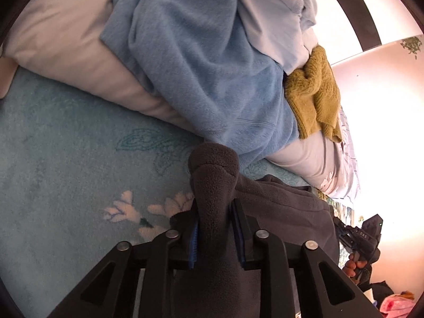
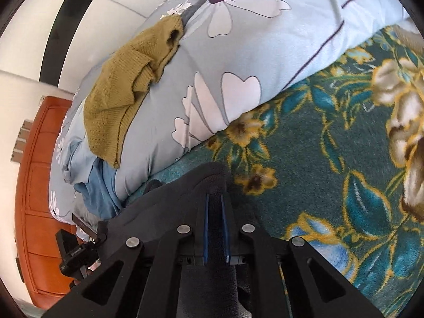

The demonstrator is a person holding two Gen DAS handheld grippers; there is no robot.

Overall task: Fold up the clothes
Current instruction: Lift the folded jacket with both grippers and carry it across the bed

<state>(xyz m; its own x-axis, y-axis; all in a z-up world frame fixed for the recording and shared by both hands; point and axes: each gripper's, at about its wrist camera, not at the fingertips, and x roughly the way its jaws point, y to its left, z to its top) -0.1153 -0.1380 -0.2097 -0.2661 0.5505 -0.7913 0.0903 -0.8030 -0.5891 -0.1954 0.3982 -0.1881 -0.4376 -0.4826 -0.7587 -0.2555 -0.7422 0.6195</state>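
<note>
**Both grippers clamped on the dark grey fleece**

The left gripper [image 1: 214, 228] is closed on a bunched fold of the dark grey fleece garment [image 1: 286, 201], which rises as a rounded hump just beyond its blue-padded fingers [image 1: 193, 241]. The rest of the garment trails off to that gripper's right, lying on the pale teal blanket [image 1: 66, 164]. At the far right edge the other gripper's body shows, small and partly washed out by glare.

The right gripper [image 2: 215, 228] also pinches the same grey fleece between its narrow blue pads; the cloth spreads to its left and drapes below.

Ahead of the left gripper, a blue fleece garment [image 1: 201, 66] lies heaped over a pale pillow [image 1: 66, 39], with a mustard knit garment [image 1: 315, 95] beside it to the right. Ahead of the right gripper sits a floral quilt [image 2: 238, 53] on a dark teal flowered blanket [image 2: 318, 145]; farther left stands what appears to be an orange wooden door [image 2: 45, 185].
</note>
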